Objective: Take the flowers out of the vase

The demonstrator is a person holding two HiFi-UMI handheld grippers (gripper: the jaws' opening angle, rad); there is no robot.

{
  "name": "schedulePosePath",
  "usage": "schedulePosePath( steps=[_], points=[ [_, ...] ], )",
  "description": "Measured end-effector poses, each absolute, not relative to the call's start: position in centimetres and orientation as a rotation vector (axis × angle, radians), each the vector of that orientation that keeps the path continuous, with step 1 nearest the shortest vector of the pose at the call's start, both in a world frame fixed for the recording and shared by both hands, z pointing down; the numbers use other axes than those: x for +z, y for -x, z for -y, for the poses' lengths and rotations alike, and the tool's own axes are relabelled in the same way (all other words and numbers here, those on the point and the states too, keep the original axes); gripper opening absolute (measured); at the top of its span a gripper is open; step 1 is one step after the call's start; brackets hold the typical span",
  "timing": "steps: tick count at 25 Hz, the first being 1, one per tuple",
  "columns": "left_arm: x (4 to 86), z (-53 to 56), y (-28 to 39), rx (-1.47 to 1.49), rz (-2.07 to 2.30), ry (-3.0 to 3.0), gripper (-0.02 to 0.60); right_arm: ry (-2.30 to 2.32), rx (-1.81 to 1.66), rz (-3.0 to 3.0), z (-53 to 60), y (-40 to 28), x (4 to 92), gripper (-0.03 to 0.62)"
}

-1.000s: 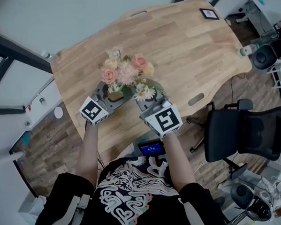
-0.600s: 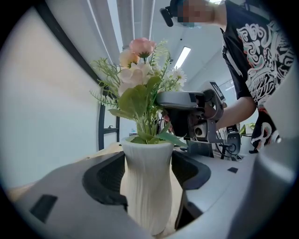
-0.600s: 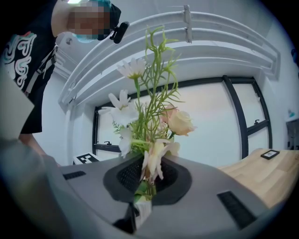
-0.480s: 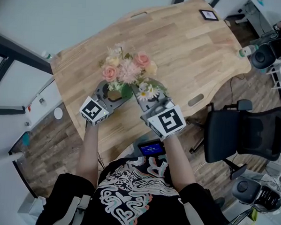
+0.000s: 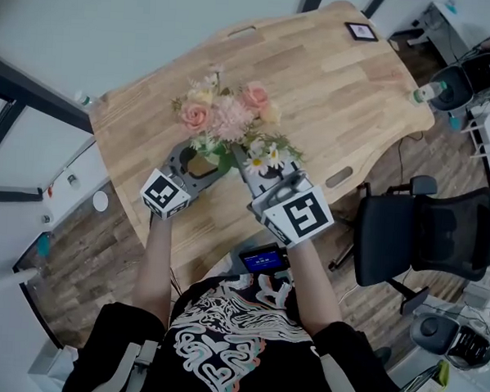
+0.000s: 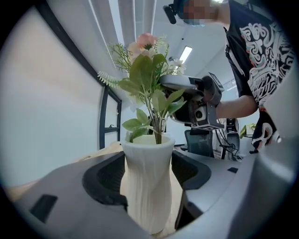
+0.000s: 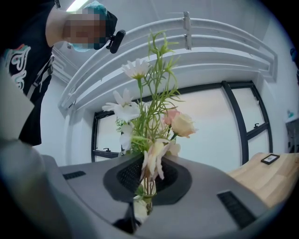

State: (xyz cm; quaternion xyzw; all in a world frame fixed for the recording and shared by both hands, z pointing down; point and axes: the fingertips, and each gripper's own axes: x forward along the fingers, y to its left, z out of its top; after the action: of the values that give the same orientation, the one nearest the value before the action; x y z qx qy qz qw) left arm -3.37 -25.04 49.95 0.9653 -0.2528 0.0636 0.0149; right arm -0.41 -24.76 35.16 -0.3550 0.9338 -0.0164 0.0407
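A bunch of pink, cream and white flowers [image 5: 229, 116] stands in a ribbed white vase [image 6: 147, 182] on the wooden table [image 5: 332, 97]. My left gripper [image 5: 199, 166] has its jaws wide around the vase body, with the pads against its sides. The green stems [image 6: 157, 126] still reach down into the vase mouth. My right gripper [image 5: 250, 171] is shut on the stems [image 7: 147, 184] just below the blooms [image 7: 154, 121]. In the left gripper view, the right gripper [image 6: 196, 100] hangs to the right, above the vase rim.
A black office chair [image 5: 423, 233] stands right of the table. A small black frame [image 5: 362, 31] lies at the table's far corner, and a bottle [image 5: 422, 94] stands by its right edge. The near table edge runs just under both grippers.
The right gripper has risen with the bunch in its grip, and the blooms stand higher over the vase. The left gripper and the vase have stayed put.
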Motion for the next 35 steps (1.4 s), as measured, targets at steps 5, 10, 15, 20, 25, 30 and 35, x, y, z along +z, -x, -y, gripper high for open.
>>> schedulePosePath(
  steps=[5, 10, 15, 20, 25, 30, 35],
  points=[
    [49.9, 25.1, 2.9, 0.213, 0.772, -3.011, 0.318, 1.102, -0.024, -2.835, 25.1, -0.1, 33.0, 0.031],
    [50.1, 25.0, 2.7, 0.230, 0.776, -3.012, 0.319, 1.130, 0.002, -2.831, 24.9, -0.8, 31.7, 0.031],
    [50.0, 25.1, 2.9, 0.244, 0.804, -3.030, 0.319, 1.148, 0.021, -2.801, 24.8, -1.6, 30.2, 0.031],
    [49.9, 25.1, 3.2, 0.258, 0.833, -3.015, 0.322, 1.149, 0.027, -2.769, 24.3, -2.5, 28.5, 0.031],
    [49.8, 24.5, 2.9, 0.275, 0.819, -3.023, 0.322, 1.130, 0.088, -2.738, 23.2, -2.9, 25.8, 0.031],
    [49.3, 23.7, 3.8, 0.255, 0.853, -3.033, 0.322, 1.128, 0.138, -2.709, 21.6, -3.2, 23.8, 0.031],
    [48.8, 23.2, 4.7, 0.216, 0.842, -3.024, 0.322, 1.159, 0.152, -2.691, 21.5, -4.5, 23.3, 0.031]
  ],
)
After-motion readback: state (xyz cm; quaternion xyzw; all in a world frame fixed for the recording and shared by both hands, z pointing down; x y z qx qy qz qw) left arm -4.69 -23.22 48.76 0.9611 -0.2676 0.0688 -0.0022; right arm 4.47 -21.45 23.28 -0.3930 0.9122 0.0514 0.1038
